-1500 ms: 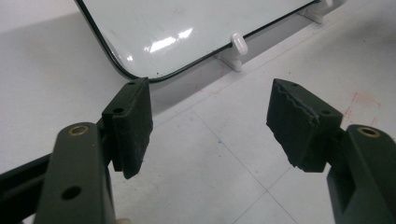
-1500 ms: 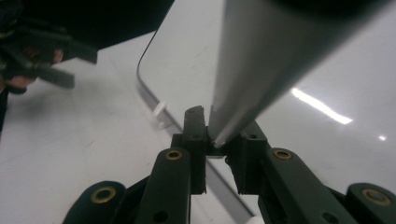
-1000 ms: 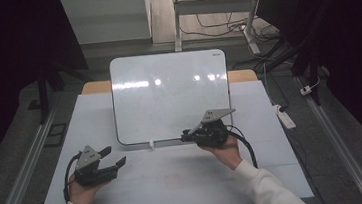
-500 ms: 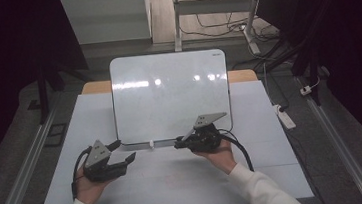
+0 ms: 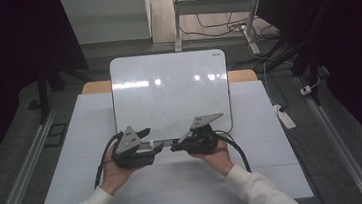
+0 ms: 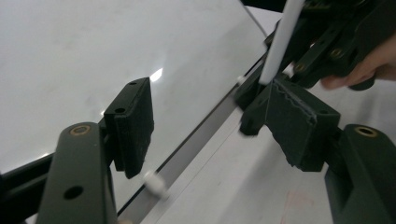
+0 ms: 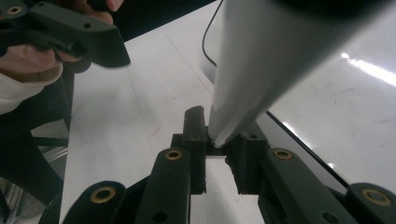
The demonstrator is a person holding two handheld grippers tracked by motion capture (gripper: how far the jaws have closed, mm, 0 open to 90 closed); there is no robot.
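A white whiteboard (image 5: 168,93) lies flat on the white table (image 5: 268,144). My right gripper (image 5: 174,147) hovers at the board's near edge, shut on a white pen-like stick (image 7: 261,70) that stands up out of its jaws toward the camera. That stick (image 6: 280,42) also rises at the top right of the left gripper view. My left gripper (image 5: 153,140) is open, a short way left of the right gripper's tip, with nothing between its pads (image 6: 133,123). The two gripper tips point at each other over the board's lower rim (image 6: 196,144).
Small white knobs (image 6: 156,182) sit on the whiteboard's near rim. A white power strip (image 5: 285,117) lies on the floor right of the table. Metal rails (image 5: 24,167) run along both sides, and cables and a desk frame (image 5: 211,23) are behind.
My left hand has moved right and a little up, closing in on the right gripper's tip. The right gripper has stayed almost in place, still holding the stick.
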